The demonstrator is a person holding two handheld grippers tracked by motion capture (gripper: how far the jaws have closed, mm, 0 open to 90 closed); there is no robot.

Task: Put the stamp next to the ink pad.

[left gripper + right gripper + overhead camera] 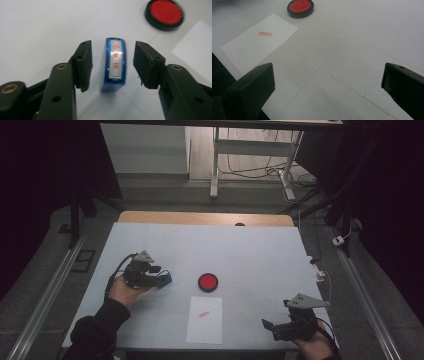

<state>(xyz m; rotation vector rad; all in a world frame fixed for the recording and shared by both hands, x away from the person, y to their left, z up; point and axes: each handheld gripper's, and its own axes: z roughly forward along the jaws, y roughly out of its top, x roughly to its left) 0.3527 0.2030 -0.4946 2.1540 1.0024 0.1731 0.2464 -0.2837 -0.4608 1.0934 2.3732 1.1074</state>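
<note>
White tabletop's pretty bare: left gripper [161, 274] sits partly open around the blue stamp [114, 63] without squeezing it, ink pad [207, 282] at its 3 o'clock, probably letting go since the paper [205, 320] already has a red mark, while right gripper [276, 328] idles wide open and empty.

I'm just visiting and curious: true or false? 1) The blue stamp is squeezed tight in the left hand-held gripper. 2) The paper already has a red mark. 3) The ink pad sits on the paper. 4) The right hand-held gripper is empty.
1) False: the blue stamp stands between the left hand-held gripper jaws, with gaps on both sides.
2) True: the paper bears a red mark.
3) False: the ink pad sits on the table, beside the paper.
4) True: the right hand-held gripper is open, holding nothing.
</note>
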